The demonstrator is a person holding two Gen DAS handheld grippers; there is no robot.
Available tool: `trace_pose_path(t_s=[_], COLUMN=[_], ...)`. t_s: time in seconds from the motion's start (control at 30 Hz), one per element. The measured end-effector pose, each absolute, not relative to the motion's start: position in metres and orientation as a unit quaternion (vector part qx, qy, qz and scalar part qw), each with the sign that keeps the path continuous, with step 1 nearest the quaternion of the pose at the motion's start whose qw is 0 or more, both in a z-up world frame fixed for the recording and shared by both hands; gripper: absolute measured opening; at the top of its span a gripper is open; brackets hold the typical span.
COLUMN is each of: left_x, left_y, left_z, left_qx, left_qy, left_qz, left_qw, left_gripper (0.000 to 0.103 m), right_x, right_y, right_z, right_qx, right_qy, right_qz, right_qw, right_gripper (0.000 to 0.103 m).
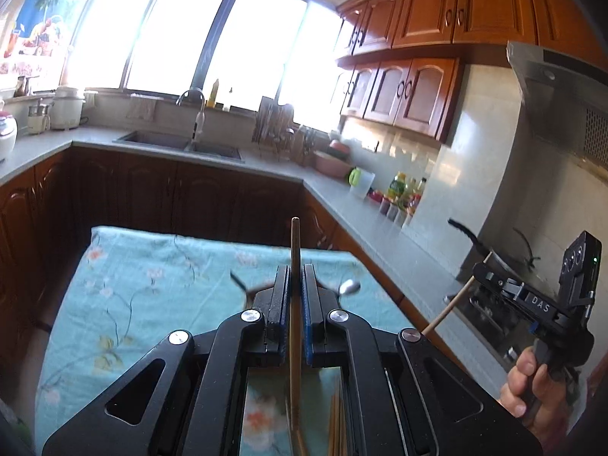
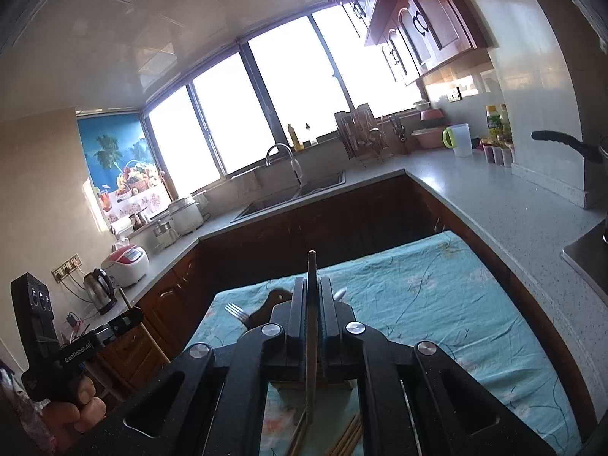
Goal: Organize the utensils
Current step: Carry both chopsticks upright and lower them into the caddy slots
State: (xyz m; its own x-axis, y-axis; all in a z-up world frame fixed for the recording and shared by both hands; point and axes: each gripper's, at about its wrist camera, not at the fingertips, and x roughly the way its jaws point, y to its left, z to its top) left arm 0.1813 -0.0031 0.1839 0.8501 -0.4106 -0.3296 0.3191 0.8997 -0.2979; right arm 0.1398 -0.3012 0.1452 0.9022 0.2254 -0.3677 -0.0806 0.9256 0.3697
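My left gripper point(image 1: 295, 271) is shut on a wooden chopstick point(image 1: 295, 243) that sticks up past the fingertips, held above the table. My right gripper point(image 2: 312, 283) is shut on another chopstick point(image 2: 312, 266) that also points forward. Each gripper shows in the other's view: the right gripper point(image 1: 480, 266) holds its chopstick point(image 1: 450, 307) slanting down; the left gripper point(image 2: 131, 317) holds its chopstick point(image 2: 152, 338). On the table's teal floral cloth point(image 1: 152, 285) lie a fork point(image 2: 237, 311), a spoon point(image 1: 349, 287) and a dark ladle point(image 2: 275, 298). More chopsticks point(image 2: 347, 437) lie below the grippers.
A grey L-shaped counter point(image 2: 475, 193) wraps round with a sink point(image 1: 182, 142), dish rack point(image 1: 275, 125), pink bowls point(image 1: 332, 161), a jug point(image 1: 361, 182) and bottles point(image 1: 402, 190). A stove with a pan point(image 1: 494, 262) is at the right. A kettle point(image 2: 100, 290) and cookers point(image 2: 127, 264) stand at the left.
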Motion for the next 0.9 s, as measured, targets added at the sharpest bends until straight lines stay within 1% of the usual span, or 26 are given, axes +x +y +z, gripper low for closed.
trace_pose_path(t_s=[0.17, 0.3, 0.47, 0.7, 0.9], left_x=[0.210, 0.235, 0.263, 0.274, 0.275], left_y=[-0.003, -0.008, -0.007, -0.005, -0.020], left_z=[0.205, 0.204, 0.173, 0.121, 0.099], left_qx=[-0.131, -0.132, -0.150, -0.163, -0.149], left_qy=[0.151, 0.126, 0.130, 0.155, 0.187], left_qz=[-0.174, -0.143, -0.112, -0.096, -0.116], left_qw=[0.964, 0.973, 0.974, 0.969, 0.964], left_gripper=[0.005, 0.005, 0.005, 0.005, 0.005], right_x=[0.169, 0.197, 0.226, 0.242, 0.247], right_y=[-0.298, -0.291, -0.286, -0.289, -0.286], right_z=[0.169, 0.172, 0.147, 0.095, 0.065], right_qx=[0.171, 0.158, 0.161, 0.180, 0.192], right_qy=[0.176, 0.170, 0.182, 0.210, 0.236], right_qz=[0.083, 0.078, 0.067, 0.056, 0.064], right_qw=[0.966, 0.970, 0.968, 0.959, 0.950], right_gripper=[0.005, 0.005, 0.005, 0.005, 0.005])
